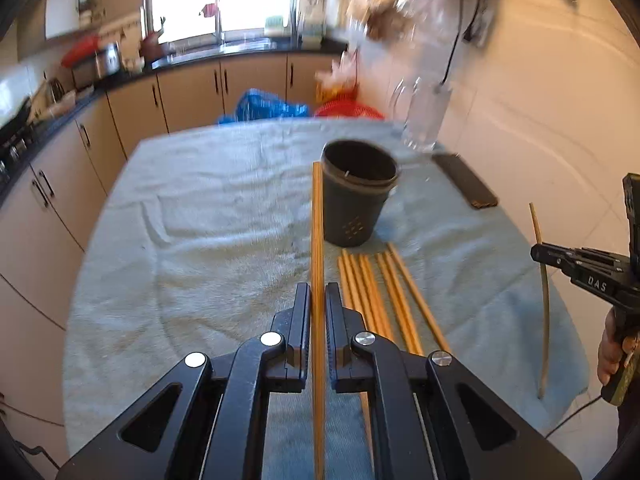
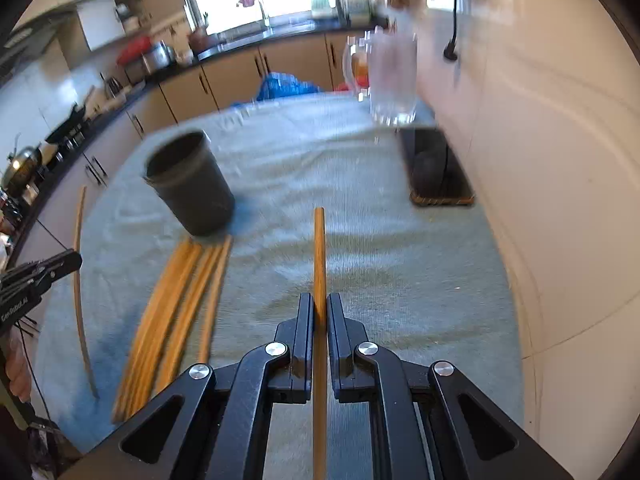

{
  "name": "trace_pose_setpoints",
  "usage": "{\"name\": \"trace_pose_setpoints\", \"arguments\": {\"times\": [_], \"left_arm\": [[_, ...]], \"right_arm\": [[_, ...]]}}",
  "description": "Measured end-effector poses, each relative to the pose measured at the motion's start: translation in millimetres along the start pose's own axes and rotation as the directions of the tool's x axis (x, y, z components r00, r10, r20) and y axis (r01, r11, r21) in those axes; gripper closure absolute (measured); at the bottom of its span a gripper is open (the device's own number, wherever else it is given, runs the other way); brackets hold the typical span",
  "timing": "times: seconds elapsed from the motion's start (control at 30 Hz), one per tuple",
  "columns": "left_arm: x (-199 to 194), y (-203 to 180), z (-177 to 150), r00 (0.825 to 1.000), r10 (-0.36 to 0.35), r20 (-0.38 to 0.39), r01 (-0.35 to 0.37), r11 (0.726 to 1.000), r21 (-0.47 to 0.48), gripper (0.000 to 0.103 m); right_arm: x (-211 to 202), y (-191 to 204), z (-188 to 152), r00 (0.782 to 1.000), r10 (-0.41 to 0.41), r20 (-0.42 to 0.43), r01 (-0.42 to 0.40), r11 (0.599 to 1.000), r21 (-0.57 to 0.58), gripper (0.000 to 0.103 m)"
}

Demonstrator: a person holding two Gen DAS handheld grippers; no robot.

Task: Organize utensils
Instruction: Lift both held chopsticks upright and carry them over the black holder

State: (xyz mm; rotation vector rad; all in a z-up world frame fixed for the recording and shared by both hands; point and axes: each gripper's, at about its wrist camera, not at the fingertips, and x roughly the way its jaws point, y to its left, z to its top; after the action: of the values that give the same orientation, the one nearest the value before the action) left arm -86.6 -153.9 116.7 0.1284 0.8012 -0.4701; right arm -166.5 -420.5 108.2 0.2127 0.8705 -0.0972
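Risk first: two long chopsticks aloft at once, each pinched at a single spot. Left gripper (image 1: 318, 300) clamped on one chopstick (image 1: 317, 216), right gripper (image 2: 319, 308) clamped on another chopstick (image 2: 319, 248); both sticks free to pivot or slip in the pads, likely under a quick tilt. Possible clash of the two tips over the holder's narrow mouth, or a knock against its rim, enough to topple it. Clear glass mug (image 2: 394, 80) at 1 o'clock from the right gripper also within reach of a careless swing.

Pose: both grippers angled downward over the blue towel (image 1: 200, 220), sticks running straight ahead toward 12 o'clock. Dark holder (image 1: 356, 196) upright, just right of 12 from the left gripper, at 11 o'clock from the right. Remaining chopsticks (image 1: 376, 296) flat on the towel, close below the holder.
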Motion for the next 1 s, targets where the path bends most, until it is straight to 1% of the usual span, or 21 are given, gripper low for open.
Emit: {"name": "trace_pose_setpoints", "arguments": {"times": [0.13,0.27,0.37,0.5,0.6,0.7,0.83,0.9,1.0], "left_arm": [[-37.8,-11.2,-13.0,0.996,0.01,0.087,-0.013,0.999,0.029,0.096],[-71.6,-19.3,-16.7,0.986,0.011,0.166,-0.02,0.998,0.051,0.096],[-83.9,-24.4,-12.7,0.977,0.012,0.213,-0.024,0.998,0.056,0.096],[-92.0,-27.8,-1.7,0.966,-0.005,0.26,-0.007,0.999,0.045,0.096],[-92.6,-27.6,15.4,0.96,-0.014,0.281,0.004,0.999,0.037,0.096],[-91.7,-27.4,40.1,0.957,-0.032,0.29,0.026,0.999,0.025,0.096],[-93.8,-28.6,80.7,0.942,-0.045,0.333,0.041,0.999,0.019,0.096],[-92.5,-29.6,103.9,0.933,-0.035,0.358,0.032,0.999,0.015,0.096],[-84.0,-28.0,133.3,0.932,-0.034,0.361,0.038,0.999,-0.003,0.096]], "right_arm": [[-35.9,6.7,-8.0,0.996,0.018,0.086,-0.018,1.0,0.0,0.096],[-63.3,14.4,-12.4,0.989,0.03,0.144,-0.03,1.0,-0.008,0.096],[-74.0,19.8,-11.1,0.983,0.043,0.18,-0.042,0.999,-0.011,0.096],[-86.8,26.8,-3.3,0.97,0.055,0.235,-0.054,0.998,-0.01,0.096],[-92.2,30.3,9.3,0.96,0.058,0.274,-0.057,0.998,-0.013,0.096],[-95.3,35.2,32.8,0.949,0.08,0.304,-0.079,0.997,-0.014,0.096],[-98.1,48.0,65.7,0.931,0.113,0.347,-0.114,0.993,-0.02,0.096],[-100.7,54.4,85.6,0.915,0.133,0.38,-0.138,0.99,-0.015,0.096],[-102.2,62.2,112.1,0.89,0.172,0.422,-0.19,0.982,0.001,0.096]]}}
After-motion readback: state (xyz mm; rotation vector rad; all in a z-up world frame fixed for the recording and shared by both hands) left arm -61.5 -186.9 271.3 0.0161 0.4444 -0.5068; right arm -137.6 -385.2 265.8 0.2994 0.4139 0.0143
